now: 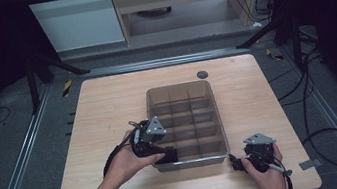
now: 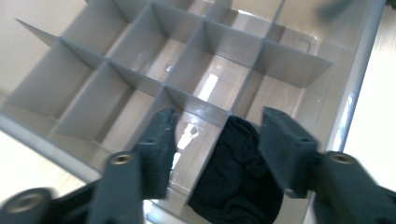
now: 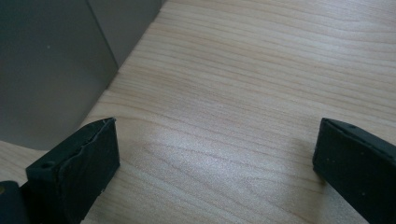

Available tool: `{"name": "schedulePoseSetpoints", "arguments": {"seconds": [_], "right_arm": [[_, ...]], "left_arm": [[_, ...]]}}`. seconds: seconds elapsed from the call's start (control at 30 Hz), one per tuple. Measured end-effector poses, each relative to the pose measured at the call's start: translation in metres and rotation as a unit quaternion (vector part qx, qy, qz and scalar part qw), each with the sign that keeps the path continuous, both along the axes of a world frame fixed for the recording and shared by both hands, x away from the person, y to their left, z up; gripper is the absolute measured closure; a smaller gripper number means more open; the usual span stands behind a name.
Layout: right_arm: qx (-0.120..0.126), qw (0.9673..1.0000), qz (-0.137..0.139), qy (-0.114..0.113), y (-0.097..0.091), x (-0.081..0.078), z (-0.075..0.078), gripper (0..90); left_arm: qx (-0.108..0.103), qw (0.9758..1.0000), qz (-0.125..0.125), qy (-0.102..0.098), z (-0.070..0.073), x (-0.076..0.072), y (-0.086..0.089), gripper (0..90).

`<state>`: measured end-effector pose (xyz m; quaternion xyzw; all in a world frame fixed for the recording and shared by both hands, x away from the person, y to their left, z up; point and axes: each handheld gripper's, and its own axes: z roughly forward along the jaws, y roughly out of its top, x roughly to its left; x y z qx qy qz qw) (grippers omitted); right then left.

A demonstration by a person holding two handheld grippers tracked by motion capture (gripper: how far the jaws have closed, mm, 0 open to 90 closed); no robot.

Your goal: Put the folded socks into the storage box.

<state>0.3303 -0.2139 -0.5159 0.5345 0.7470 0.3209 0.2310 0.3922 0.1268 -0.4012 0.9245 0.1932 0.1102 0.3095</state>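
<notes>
A grey see-through bin (image 1: 218, 117) split into several compartments stands mid-table. A crumpled black cloth (image 1: 168, 156) lies in its near-left corner compartment. My left gripper (image 1: 161, 151) hangs over that corner, held from the left. In the left gripper view its jaws are open astride a divider of the bin (image 2: 359, 93). The black cloth (image 2: 238, 177) lies between the divider and the right jaw, and the left gripper (image 2: 222, 149) is not closed on it. My right gripper (image 1: 256, 151) rests low over the table, right of the bin's near-right corner. In its own view the right gripper (image 3: 217, 168) is open with bare wood between the jaws.
The wooden table (image 1: 103, 114) has a small grey round cap (image 1: 202, 74) behind the bin. The bin's outer wall (image 3: 46, 70) stands close at the left in the right gripper view. Black stands and trailing cables (image 1: 309, 103) flank the table.
</notes>
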Motion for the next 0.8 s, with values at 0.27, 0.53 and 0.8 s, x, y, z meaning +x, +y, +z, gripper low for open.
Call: {"name": "schedulePoseSetpoints", "arguments": {"seconds": [0.27,0.53,0.8], "right_arm": [[0.0,1.0,0.0,0.0,0.0,0.0,0.0,0.7],[0.0,1.0,0.0,0.0,0.0,0.0,0.0,0.8],[-0.002,1.0,0.0,-0.001,0.0,0.0,0.0,0.8]], "left_arm": [[-0.036,0.9993,0.014,0.001,0.003,0.005,0.007,8.1],[-0.066,0.9975,0.019,-0.016,0.012,0.004,0.027,5.4],[-0.066,0.9965,0.045,-0.026,0.019,0.005,0.059,4.6]]}}
